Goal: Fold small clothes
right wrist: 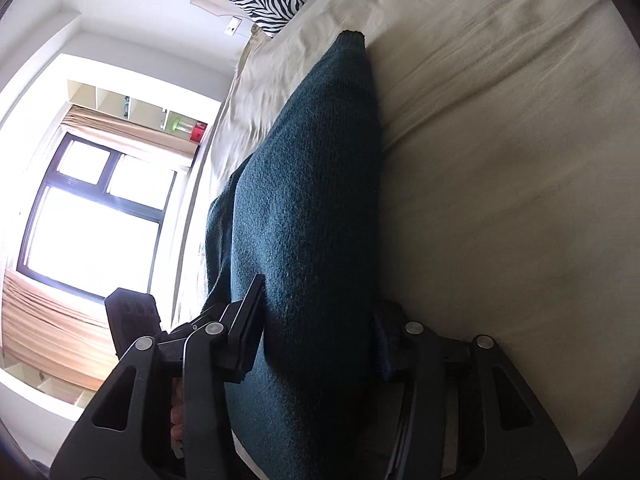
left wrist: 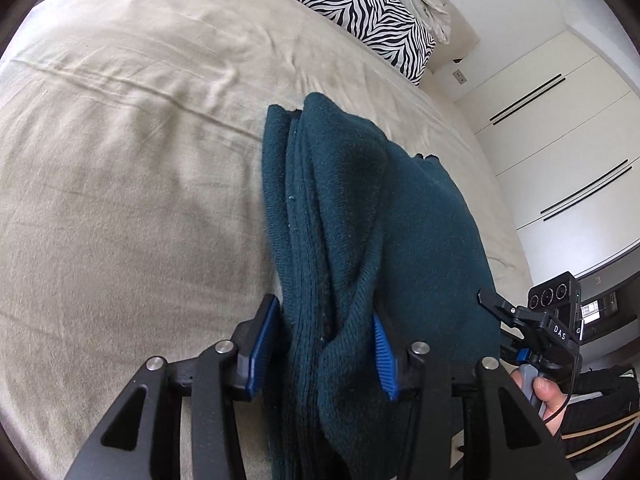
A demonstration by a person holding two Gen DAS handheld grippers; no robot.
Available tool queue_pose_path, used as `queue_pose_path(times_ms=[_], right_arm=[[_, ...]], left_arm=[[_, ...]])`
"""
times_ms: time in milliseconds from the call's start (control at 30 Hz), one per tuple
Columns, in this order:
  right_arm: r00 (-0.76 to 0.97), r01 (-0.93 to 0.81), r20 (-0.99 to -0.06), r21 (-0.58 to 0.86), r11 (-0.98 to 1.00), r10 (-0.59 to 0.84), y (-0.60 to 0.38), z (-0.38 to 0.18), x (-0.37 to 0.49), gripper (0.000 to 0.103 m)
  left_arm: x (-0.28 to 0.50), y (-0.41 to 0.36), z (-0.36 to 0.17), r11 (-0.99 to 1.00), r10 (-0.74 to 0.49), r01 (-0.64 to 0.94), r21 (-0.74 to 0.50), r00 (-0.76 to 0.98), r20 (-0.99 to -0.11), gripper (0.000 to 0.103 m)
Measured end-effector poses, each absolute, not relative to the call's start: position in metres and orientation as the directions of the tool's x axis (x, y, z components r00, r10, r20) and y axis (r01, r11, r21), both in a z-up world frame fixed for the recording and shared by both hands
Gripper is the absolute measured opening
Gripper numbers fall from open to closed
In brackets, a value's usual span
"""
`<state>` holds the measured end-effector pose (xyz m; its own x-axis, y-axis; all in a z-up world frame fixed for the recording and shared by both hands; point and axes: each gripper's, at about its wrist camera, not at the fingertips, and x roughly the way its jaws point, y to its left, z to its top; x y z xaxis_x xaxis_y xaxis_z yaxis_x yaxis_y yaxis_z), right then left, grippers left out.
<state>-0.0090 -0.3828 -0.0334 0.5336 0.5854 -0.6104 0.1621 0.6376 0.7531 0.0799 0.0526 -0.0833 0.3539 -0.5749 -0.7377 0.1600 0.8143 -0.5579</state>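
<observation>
Left gripper (left wrist: 324, 312) straddles a bunched end of the teal sweater (left wrist: 360, 200) at a medium gap. The ribbed blue faces of both pads (left wrist: 262, 344) are still visible and the knit sits loosely between them, brushing the left pad, so it reads as open around the fabric rather than clamped. Right gripper (right wrist: 320, 296) has the same garment between its fingers, also at a medium gap. Knit fills the space edge to edge and the right-side pad is in shadow, so I can't tell whether it's pinching or just lying around it. The sweater lies on the bed (left wrist: 120, 160) as a long narrow strip, folded lengthwise into several layers. Stacked edges and a deep crease run along it in the left view, and the far end is a blunt corner pointing toward the zebra pillow (left wrist: 360, 12) at the head of the bed. Both grippers are at the near end of the strip, close side by side; the right one's camera block and the right hand (left wrist: 548, 396) on its handle show at the lower right of the left view. The beige sheet is wrinkled and otherwise bare around the garment. White wardrobe (left wrist: 560, 120) is beyond the bed on one side and a bright window (right wrist: 92, 216) on the other.
</observation>
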Motion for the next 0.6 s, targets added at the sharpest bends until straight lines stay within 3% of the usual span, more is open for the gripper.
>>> queue_pose_path(times_ms=[233, 433, 600], right_arm=[[0.636, 0.190, -0.656, 0.645, 0.740, 0.407, -0.388, 0.019, -0.023, 0.046], [0.646, 0.052, -0.586, 0.673, 0.738, 0.490, -0.365, 0.051, 0.020, 0.046], [0.576, 0.072, -0.582, 0.735, 0.674, 0.574, -0.354, 0.035, 0.090, 0.046]], left_arm=[[0.066, 0.055, -0.055, 0.854, -0.510, 0.160, -0.495, 0.447, -0.735, 0.052], [0.066, 0.027, -0.008, 0.876, -0.482, 0.284, -0.389, 0.523, -0.704, 0.059], [0.119, -0.016, -0.018, 0.857, -0.514, 0.321, -0.404, 0.462, -0.723, 0.059]])
